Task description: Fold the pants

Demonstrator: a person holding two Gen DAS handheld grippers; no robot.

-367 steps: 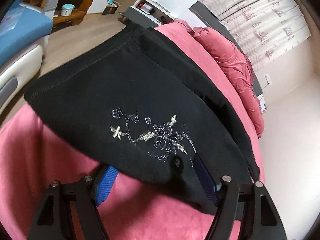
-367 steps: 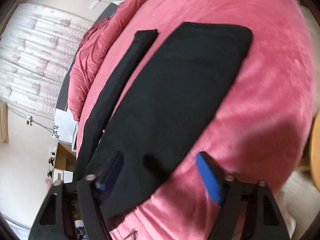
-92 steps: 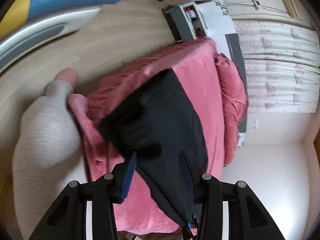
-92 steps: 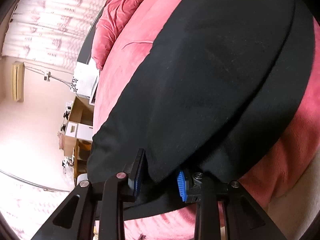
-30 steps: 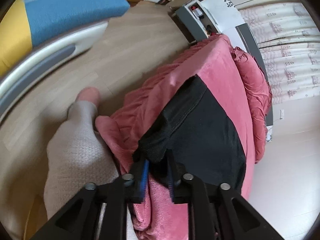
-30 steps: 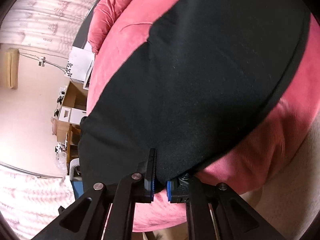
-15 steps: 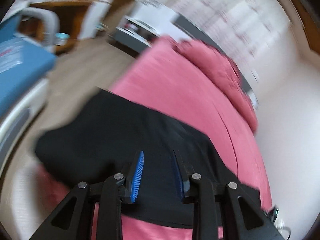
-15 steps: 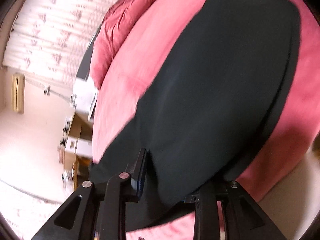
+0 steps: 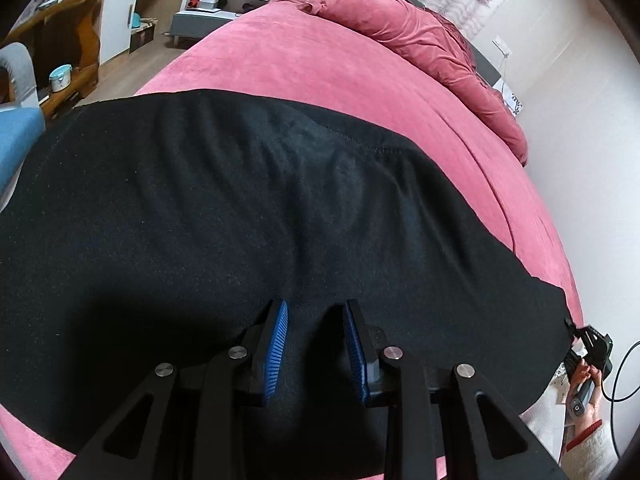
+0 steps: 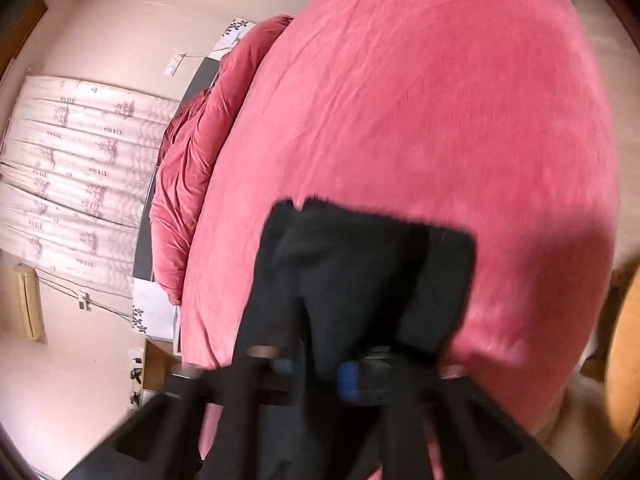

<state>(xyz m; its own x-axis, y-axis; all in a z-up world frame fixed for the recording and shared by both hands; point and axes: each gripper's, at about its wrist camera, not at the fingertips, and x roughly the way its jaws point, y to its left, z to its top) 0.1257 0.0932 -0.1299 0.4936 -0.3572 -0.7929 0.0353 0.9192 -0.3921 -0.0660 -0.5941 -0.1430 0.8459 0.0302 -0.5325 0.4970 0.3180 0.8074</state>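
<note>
Beneath the left claw (image 9: 314,336), narrowly parted and empty, black knit pants (image 9: 240,208) lie flat on a pink velour bed (image 9: 320,60); the blurred right claw (image 10: 316,372) clamps their hem.

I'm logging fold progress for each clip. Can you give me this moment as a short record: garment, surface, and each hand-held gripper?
garment: black pants, spread across the near end of the bed
surface: pink bed cover, with a bunched red duvet at the far end
left hand-held gripper: open above the pants, jaws have just been opening, nothing pinched
right hand-held gripper: shut, jaws have just been closing; blurred, apparently pinching a pants edge
</note>
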